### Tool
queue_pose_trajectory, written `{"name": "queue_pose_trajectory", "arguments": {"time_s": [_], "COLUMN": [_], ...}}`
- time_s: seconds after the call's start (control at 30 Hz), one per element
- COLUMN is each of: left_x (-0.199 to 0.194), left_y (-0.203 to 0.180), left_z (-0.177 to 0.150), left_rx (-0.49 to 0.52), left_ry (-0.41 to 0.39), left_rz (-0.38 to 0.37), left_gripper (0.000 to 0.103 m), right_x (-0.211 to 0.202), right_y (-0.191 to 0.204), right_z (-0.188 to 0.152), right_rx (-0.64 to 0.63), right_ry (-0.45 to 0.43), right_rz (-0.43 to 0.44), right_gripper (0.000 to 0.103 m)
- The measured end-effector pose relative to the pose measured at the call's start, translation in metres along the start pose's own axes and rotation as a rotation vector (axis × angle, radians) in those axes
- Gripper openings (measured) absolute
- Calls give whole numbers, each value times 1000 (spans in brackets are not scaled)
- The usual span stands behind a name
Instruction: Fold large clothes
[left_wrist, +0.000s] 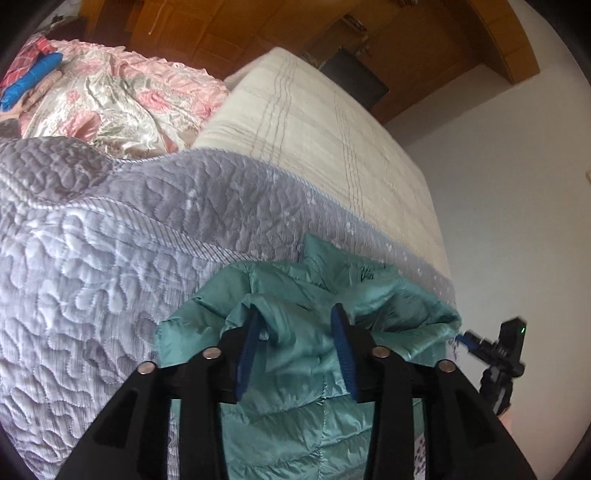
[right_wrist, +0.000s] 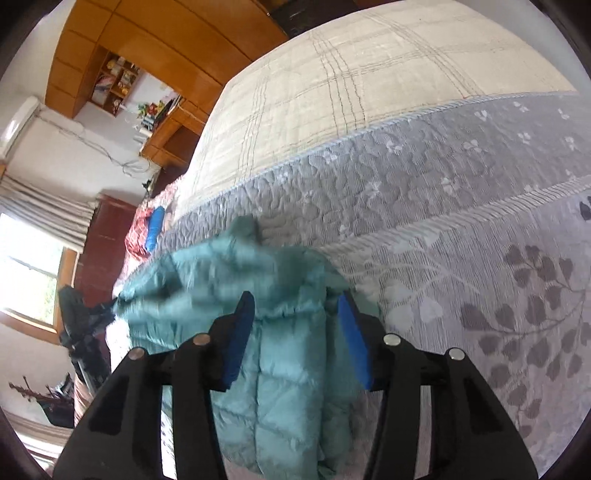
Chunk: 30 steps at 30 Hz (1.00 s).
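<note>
Bedroom furniture in orange-brown wood fills the top of both views, and below it a bed (left_wrist: 332, 147) spreads out, its cream sheet with thin grey check lines partly covered by a grey quilted bedspread (left_wrist: 92, 258). A teal quilted puffer jacket (left_wrist: 295, 387) sits at the lower centre of each frame, draped over the near edge of the bedspread and hanging down past it, probably so that the bed can serve as a flat folding surface once the garment is dragged up onto it. In the left wrist view the left gripper (left_wrist: 295, 325) has its blue-padded fingers spread apart with a bunched ridge of jacket fabric standing between them; whether the pads actually press the cloth cannot be told. The right gripper (right_wrist: 295, 310) likewise shows its fingers set wide, astride a gathered seam of the jacket, and no firm pinch is visible. It also appears at the lower right of the left view, at the jacket's far edge. A floral pink satin quilt (left_wrist: 122, 99) and a rolled blue cloth (left_wrist: 33, 81) lie heaped at the upper left of the left view, out of the way. No brand, label or legible writing shows anywhere.
</note>
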<state>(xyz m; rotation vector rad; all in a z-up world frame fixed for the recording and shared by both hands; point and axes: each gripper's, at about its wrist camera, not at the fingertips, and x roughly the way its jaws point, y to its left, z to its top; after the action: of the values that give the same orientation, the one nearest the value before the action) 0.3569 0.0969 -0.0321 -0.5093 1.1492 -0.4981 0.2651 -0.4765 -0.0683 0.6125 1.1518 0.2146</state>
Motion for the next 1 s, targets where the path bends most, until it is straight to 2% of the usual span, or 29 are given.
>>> {"name": "queue_pose_trajectory", "arguments": {"time_s": [0.07, 0.17, 0.33, 0.43, 0.47, 0.5, 0.53, 0.57, 0.6, 0.63, 0.67, 0.77, 0.83, 0.9, 1.0], "left_x": [-14, -23, -15, -4, -1, 2, 3, 4, 5, 4, 0, -19, -29, -28, -10], "left_y": [7, 6, 2, 1, 0, -1, -3, -5, -7, -9, -11, -24, -31, -31, -17], "left_z": [0, -9, -50, -75, -80, -87, -92, -95, -96, -96, -96, -93, -92, -90, -90], "left_rx": [-27, -6, 78, 95, 96, 104, 115, 122, 120, 107, 101, 122, 142, 157, 122], "left_ry": [-39, -42, 58, 117, 129, 136, 130, 119, 117, 114, 100, 34, 1, -2, 36], "left_rz": [0, 34, 100, 111, 113, 124, 140, 159, 155, 129, 112, 76, 75, 99, 132], "left_gripper": [43, 44, 51, 52, 52, 51, 49, 39, 30, 16, 10, 4, 4, 4, 4], "right_x": [1, 2, 7, 17, 20, 23, 26, 27, 26, 24, 19, 3, -3, 0, 20], "right_y": [2, 6, 6, 2, 2, 2, 4, 5, 8, 12, 17, 27, 29, 27, 14], "right_z": [-10, -29, -59, -76, -79, -82, -85, -87, -88, -89, -89, -86, -86, -87, -91], "right_rx": [-13, -35, -42, -36, -36, -39, -40, -41, -48, -59, -72, -99, -102, -93, -59], "right_ry": [13, 32, 61, 95, 101, 109, 119, 119, 114, 102, 86, 38, 21, 26, 72], "right_rz": [0, 2, 0, 3, 4, 7, 9, 6, 5, 10, 11, 29, 30, 5, -26], "right_gripper": [48, 48, 48, 47, 46, 36, 24, 20, 9, 5, 5, 4, 3, 3, 3]}}
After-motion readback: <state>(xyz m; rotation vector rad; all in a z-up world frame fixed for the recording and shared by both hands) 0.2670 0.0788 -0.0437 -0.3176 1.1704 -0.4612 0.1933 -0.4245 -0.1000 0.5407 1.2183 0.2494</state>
